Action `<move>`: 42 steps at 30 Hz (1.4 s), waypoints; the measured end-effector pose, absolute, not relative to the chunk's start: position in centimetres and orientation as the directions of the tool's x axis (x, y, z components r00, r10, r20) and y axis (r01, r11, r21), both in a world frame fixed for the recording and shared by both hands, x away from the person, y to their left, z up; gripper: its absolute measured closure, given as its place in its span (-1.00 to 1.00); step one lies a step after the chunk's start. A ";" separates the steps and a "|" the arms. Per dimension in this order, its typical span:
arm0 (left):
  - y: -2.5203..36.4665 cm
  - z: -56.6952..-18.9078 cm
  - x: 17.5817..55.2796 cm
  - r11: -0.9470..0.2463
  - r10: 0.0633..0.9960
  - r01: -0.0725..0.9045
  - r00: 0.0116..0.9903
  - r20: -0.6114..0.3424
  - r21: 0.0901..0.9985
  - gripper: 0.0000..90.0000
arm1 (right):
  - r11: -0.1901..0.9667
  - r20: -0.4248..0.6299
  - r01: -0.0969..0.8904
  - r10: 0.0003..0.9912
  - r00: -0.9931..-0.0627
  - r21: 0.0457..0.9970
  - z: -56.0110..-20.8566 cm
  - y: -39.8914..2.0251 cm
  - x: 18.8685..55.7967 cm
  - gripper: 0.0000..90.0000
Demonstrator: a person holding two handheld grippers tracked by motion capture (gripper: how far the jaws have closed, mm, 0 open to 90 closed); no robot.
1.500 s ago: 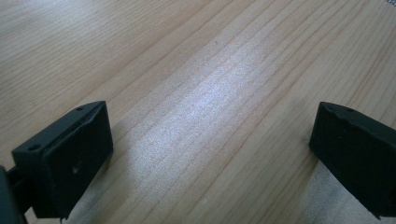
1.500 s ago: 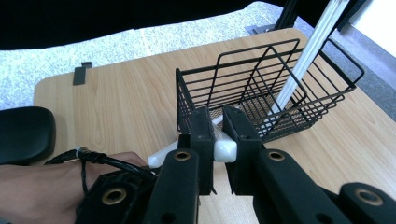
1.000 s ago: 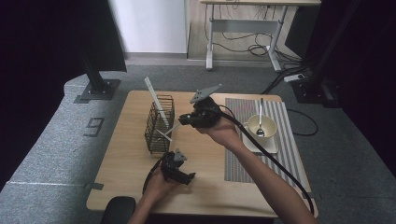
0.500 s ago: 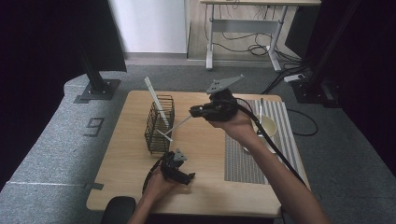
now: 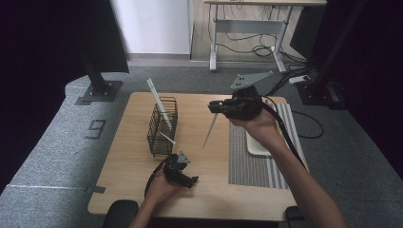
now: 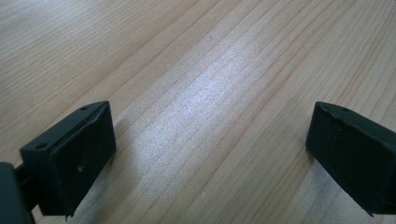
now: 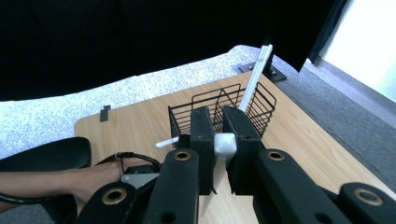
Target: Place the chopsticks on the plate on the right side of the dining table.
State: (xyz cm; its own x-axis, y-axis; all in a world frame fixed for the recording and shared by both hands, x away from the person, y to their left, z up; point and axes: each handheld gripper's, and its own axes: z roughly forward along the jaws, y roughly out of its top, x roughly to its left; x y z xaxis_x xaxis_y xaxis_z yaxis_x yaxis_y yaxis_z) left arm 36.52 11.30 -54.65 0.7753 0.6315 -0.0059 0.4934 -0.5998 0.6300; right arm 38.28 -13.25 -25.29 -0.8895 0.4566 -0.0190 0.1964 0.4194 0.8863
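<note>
One wire basket point(image 5: 162, 126) holding two white utensils point(image 5: 158, 102); one more utensil point(image 5: 209, 130) beside it, clamped in right gripper point(image 5: 215, 107) fingers; left gripper point(image 6: 210, 154) fingers wide apart, empty.

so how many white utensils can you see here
3: one standing tall in the wire basket at, one poking through its side, one clamped in the right gripper.

Both forearms are bare, no sleeves showing above the pale wooden table point(image 5: 133, 190). Each hand carries a matte black two-jaw gripper, left gripper point(image 5: 183, 172) and right gripper point(image 5: 216, 107), topped by a grey three-cornered plate and trailing a black cable. The right gripper's arms bear brass-ringed pivot holes; the left gripper's blocky pads point(image 6: 74, 154) have small screw holes.
</note>
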 end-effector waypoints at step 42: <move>8.9 -49.5 36.5 -0.471 0.572 0.322 0.820 0.007 0.822 0.15 | 0.443 0.046 0.246 0.415 -0.909 0.862 -32.2 -11.6 38.5 0.82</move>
